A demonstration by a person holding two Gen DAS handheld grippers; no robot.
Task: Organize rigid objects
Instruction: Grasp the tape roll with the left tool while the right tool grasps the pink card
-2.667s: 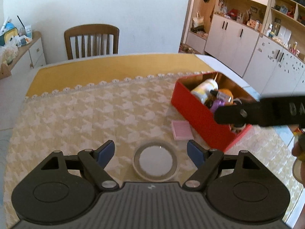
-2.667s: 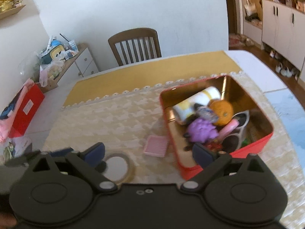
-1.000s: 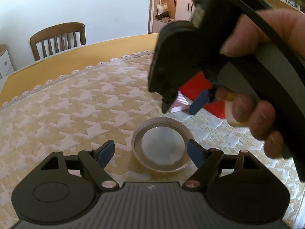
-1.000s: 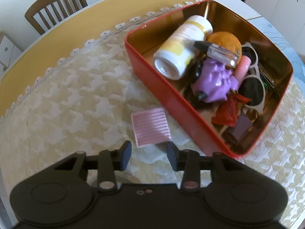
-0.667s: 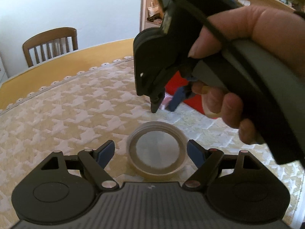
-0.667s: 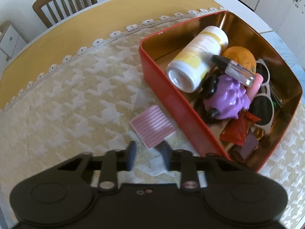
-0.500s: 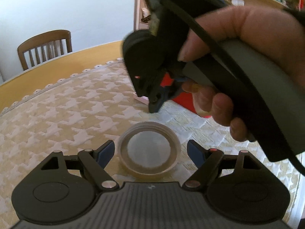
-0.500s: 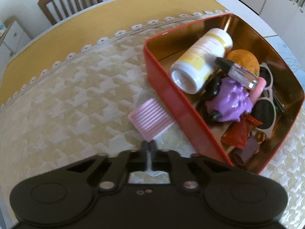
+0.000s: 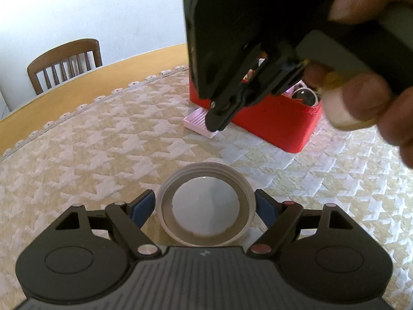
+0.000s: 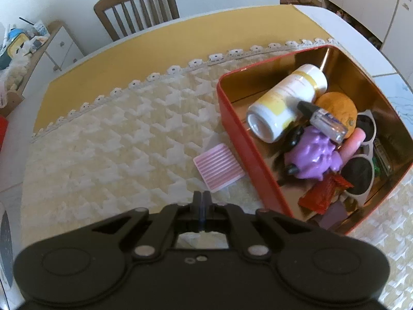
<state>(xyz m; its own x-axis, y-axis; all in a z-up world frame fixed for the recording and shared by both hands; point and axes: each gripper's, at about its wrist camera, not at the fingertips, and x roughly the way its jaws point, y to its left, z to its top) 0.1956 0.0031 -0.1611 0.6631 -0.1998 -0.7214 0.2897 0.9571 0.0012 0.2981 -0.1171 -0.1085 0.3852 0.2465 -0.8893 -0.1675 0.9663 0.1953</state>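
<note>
Cream-and-white houndstooth cloth covers the tabletop, with a bare yellow band at its far edge and a wooden chair pushed in behind it. On the right sits a red tin box with a gold lining, already crowded: a white and yellow bottle lies on its side at the far end, an orange ball beside it, a purple spiky toy in the middle, white-framed sunglasses along the right wall, and a small clear vial resting across the top of the pile.

Near the front, a round mirror lies flat on the cloth between the fingers of the left gripper. Its blue pads stand apart, one just beside each side of the rim; whether they touch it I cannot tell.

Just left of the box's near wall lies a small pink ribbed pad, flat on the cloth. The right gripper, gripped by a hand, hangs just on the near side of it, fingers pressed together with nothing between them. They have just closed, and the pad stays outside them.
</note>
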